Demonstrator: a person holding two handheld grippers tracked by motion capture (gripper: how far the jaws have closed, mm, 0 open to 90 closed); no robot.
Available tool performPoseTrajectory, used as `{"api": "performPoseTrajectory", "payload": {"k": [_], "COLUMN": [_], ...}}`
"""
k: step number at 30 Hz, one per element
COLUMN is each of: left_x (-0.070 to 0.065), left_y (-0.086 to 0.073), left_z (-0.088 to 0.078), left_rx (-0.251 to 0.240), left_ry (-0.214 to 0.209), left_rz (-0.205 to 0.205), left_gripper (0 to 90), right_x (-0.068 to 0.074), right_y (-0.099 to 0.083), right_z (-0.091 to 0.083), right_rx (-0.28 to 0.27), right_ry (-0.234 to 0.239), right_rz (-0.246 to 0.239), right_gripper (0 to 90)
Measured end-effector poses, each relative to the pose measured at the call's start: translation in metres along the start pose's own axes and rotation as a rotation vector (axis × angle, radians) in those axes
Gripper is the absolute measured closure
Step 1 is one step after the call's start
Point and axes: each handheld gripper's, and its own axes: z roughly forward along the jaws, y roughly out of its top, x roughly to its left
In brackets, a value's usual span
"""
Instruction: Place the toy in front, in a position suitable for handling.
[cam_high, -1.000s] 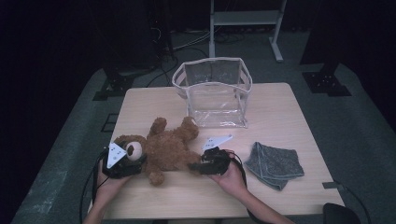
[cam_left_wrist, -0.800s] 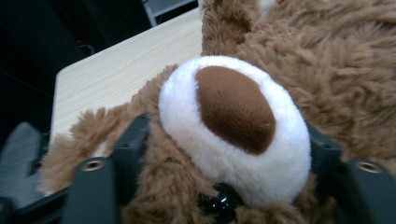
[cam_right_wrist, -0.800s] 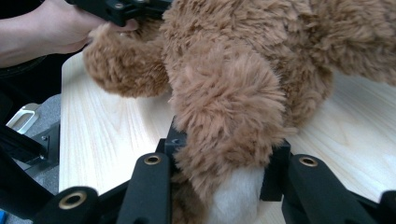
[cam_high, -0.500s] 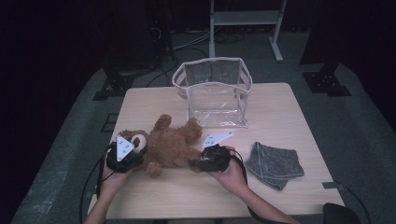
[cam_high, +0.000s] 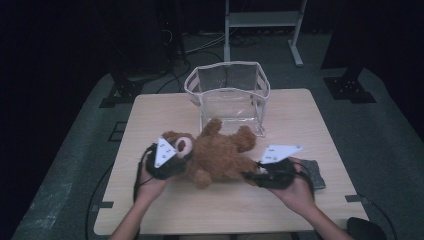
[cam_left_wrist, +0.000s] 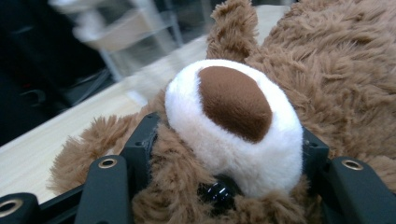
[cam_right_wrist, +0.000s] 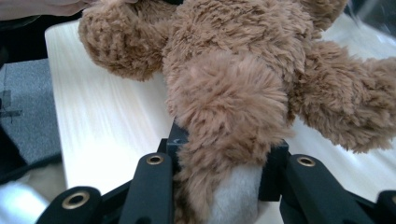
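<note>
A brown teddy bear (cam_high: 220, 155) lies stretched between my two grippers, just in front of a clear plastic bag (cam_high: 227, 95). My left gripper (cam_high: 180, 159) has just been closing and now stands shut on the bear's head; in the left gripper view its jaws (cam_left_wrist: 229, 142) squeeze the fur on both sides of the white muzzle (cam_left_wrist: 233, 116). My right gripper (cam_high: 250, 175) is shut on one leg of the bear (cam_right_wrist: 229, 93), with the black jaws (cam_right_wrist: 226, 149) pressed into the fur below the foot. The bear's body hangs a little above the wooden table (cam_high: 300, 115).
The bag stands upright with its mouth open at the table's far middle. A grey cloth (cam_high: 315, 172) lies on the table under the person's right hand. A white metal frame (cam_high: 260, 20) stands on the floor beyond the table.
Both grippers have carried the bear away from the person and to the right, toward the bag, and lifted it slightly. The bear's paws now reach the bag's front.
</note>
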Motion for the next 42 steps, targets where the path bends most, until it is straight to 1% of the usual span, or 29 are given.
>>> {"api": "performPoseTrajectory", "payload": {"k": [1,2,3,4,5,6,8,11,14,15,16,17,18,20,22,24,25,26,27,29,30,32,34,35,36,37,39,41,42], "left_x": [-0.009,-0.018,-0.034,-0.034,-0.039,-0.047,-0.048,-0.046,-0.04,-0.033,-0.033,-0.028,-0.028,-0.025,-0.025,-0.025,-0.025,-0.026,-0.025,-0.025,-0.025,-0.025,-0.025,-0.026,-0.026,-0.026,-0.027,-0.029,-0.031], "left_y": [0.002,0.003,0.002,0.002,0.0,-0.004,-0.004,-0.006,-0.012,-0.017,-0.017,-0.021,-0.021,-0.024,-0.025,-0.027,-0.027,-0.027,-0.027,-0.028,-0.028,-0.029,-0.029,-0.029,-0.029,-0.029,-0.029,-0.029,-0.028], "left_z": [0.007,0.015,0.03,0.03,0.036,0.043,0.044,0.041,0.037,0.032,0.032,0.027,0.027,0.022,0.018,0.015,0.015,0.014,0.014,0.014,0.014,0.014,0.013,0.013,0.013,0.013,0.014,0.014,0.014], "left_rx": [0.006,0.013,0.044,0.044,0.055,0.058,0.054,0.059,0.064,0.064,0.064,0.065,0.065,0.07,0.07,0.07,0.068,0.069,0.071,0.071,0.071,0.072,0.074,0.076,0.076,0.076,0.078,0.078,0.078], "left_ry": [-0.019,-0.037,-0.073,-0.073,-0.089,-0.105,-0.109,-0.104,-0.094,-0.088,-0.088,-0.084,-0.084,-0.081,-0.08,-0.084,-0.086,-0.086,-0.09,-0.093,-0.093,-0.095,-0.096,-0.096,-0.096,-0.094,-0.093,-0.091,-0.095], "left_rz": [0.012,0.022,0.039,0.039,0.042,0.026,0.013,0.006,-0.016,-0.03,-0.03,-0.044,-0.044,-0.05,-0.046,-0.038,-0.028,-0.025,-0.019,-0.021,-0.021,-0.02,-0.018,-0.018,-0.018,-0.02,-0.021,-0.021,-0.024], "left_gripper": [39.9,39.9,39.6,39.5,39.5,39.1,38.8,38.7,38.5,38.5,38.5,38.4,38.3,38.2,37.8,37.4,37.4,37.0,36.9,36.6,36.4,36.2,36.1,35.9,35.9,35.9,35.8,35.7,35.7], "right_x": [0.0,-0.003,-0.009,-0.009,-0.012,-0.017,-0.022,-0.025,-0.035,-0.048,-0.048,-0.061,-0.061,-0.078,-0.092,-0.094,-0.095,-0.096,-0.097,-0.1,-0.1,-0.102,-0.102,-0.103,-0.103,-0.102,-0.101,-0.101,-0.104], "right_y": [0.0,-0.011,-0.032,-0.032,-0.043,-0.061,-0.072,-0.077,-0.082,-0.083,-0.083,-0.084,-0.084,-0.087,-0.091,-0.092,-0.093,-0.095,-0.097,-0.099,-0.099,-0.103,-0.104,-0.102,-0.102,-0.102,-0.104,-0.104,-0.105], "right_z": [0.0,-0.007,-0.016,-0.016,-0.019,-0.022,-0.027,-0.038,-0.061,-0.075,-0.075,-0.078,-0.078,-0.072,-0.053,-0.044,-0.036,-0.02,-0.013,-0.001,-0.001,0.015,0.016,0.016,0.016,0.016,0.013,0.012,0.01], "right_rx": [0.0,0.007,0.018,0.018,0.024,0.025,0.0,-0.042,-0.096,-0.101,-0.101,-0.094,-0.094,-0.059,0.007,0.035,0.067,0.128,0.152,0.202,0.202,0.262,0.255,0.26,0.26,0.261,0.248,0.247,0.246], "right_ry": [0.0,-0.002,0.001,0.001,0.008,0.019,0.058,0.062,0.02,-0.039,-0.039,-0.079,-0.079,-0.115,-0.126,-0.12,-0.122,-0.147,-0.15,-0.163,-0.163,-0.19,-0.193,-0.191,-0.191,-0.185,-0.172,-0.171,-0.174], "right_rz": [0.0,0.013,0.042,0.042,0.061,0.101,0.144,0.152,0.161,0.172,0.172,0.184,0.184,0.201,0.219,0.223,0.219,0.198,0.195,0.203,0.203,0.192,0.185,0.189,0.189,0.178,0.19,0.197,0.217], "right_gripper": [64.6,64.5,63.9,63.9,63.2,57.2,46.4,39.2,29.9,28.4,28.4,27.0,27.0,26.4,25.3,25.1,24.6,24.0,24.0,25.9,25.9,27.3,28.6,35.8,35.8,41.6,58.1,62.5,72.7]}}
